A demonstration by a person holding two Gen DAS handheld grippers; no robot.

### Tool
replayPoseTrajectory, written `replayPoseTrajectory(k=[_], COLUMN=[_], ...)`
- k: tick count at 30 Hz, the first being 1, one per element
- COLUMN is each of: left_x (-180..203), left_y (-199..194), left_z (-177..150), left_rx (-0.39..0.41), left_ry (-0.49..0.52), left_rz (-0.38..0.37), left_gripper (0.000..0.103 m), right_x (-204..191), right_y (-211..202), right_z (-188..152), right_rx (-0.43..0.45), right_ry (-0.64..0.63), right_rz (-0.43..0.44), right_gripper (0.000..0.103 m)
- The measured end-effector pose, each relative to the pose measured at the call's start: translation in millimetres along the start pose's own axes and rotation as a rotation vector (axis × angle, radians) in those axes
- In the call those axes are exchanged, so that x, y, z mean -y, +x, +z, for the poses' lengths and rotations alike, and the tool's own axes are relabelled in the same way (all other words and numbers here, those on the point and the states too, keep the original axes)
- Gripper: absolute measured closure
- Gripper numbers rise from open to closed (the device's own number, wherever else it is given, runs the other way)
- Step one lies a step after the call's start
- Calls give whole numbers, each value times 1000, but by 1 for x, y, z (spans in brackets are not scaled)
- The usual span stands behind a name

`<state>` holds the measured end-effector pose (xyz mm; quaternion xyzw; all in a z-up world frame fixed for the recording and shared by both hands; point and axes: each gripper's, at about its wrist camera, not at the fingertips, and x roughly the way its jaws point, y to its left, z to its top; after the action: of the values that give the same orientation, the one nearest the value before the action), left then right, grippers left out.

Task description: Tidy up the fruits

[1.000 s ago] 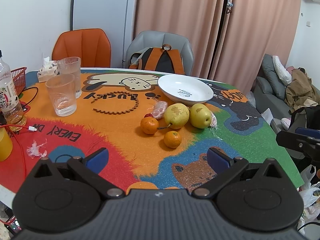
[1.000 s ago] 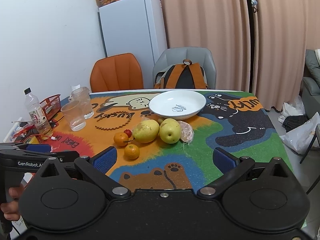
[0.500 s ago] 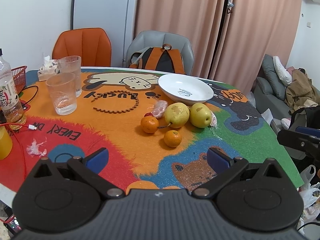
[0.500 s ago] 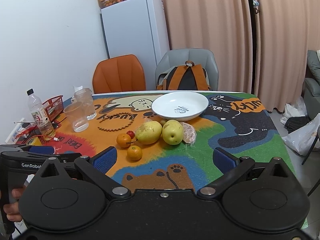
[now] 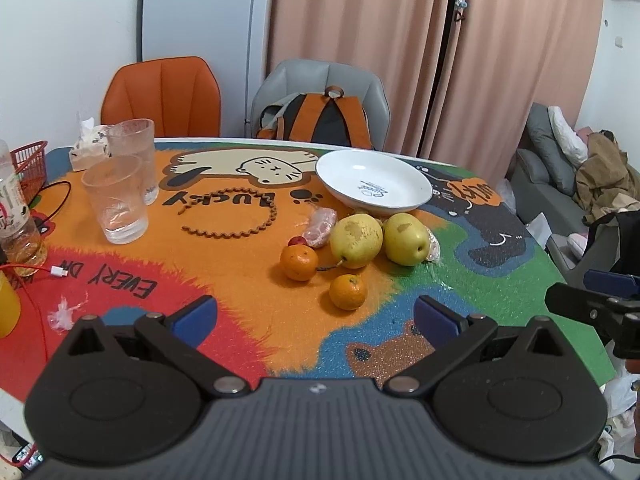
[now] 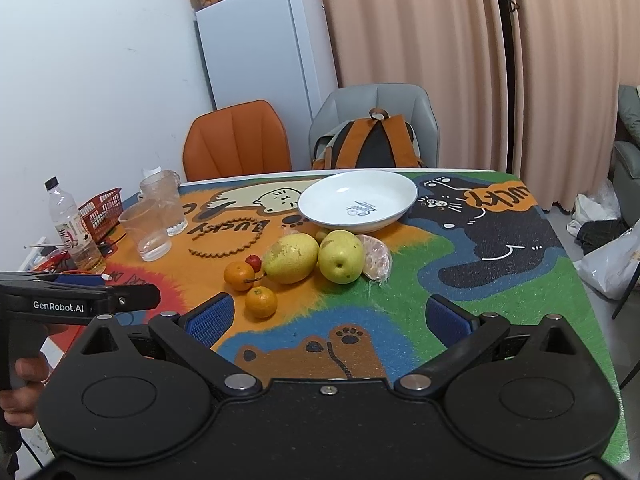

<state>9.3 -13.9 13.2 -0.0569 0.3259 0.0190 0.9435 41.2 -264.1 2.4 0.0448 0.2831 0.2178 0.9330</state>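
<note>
Two yellow pears lie side by side on the colourful mat, just in front of an empty white plate. Two small oranges sit nearer me, with a tiny red fruit and wrapped pinkish pieces beside them. The right wrist view shows the same pears, oranges and plate. My left gripper is open and empty, short of the fruit. My right gripper is open and empty too.
Two clear glasses stand at the left with a bottle, a red basket and a red cable. An orange chair and a grey chair with a backpack stand behind the table.
Both grippers have edged slightly forward and up; the right view sits a little higher. The fruit and plate have not moved.
</note>
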Motion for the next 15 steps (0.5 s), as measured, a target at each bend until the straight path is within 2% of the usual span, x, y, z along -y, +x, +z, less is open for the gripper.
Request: replayPoseTrajectory(k=[15], left_x=[8], left_y=[39], left_z=[4], left_rx=[-35], left_ry=[1], left_rz=[-12], left_gripper=[0], right_x=[29], right_y=[32], right_z=[-4], right_rx=[-33], right_ry=[58], right_rz=[21], right_gripper=[0])
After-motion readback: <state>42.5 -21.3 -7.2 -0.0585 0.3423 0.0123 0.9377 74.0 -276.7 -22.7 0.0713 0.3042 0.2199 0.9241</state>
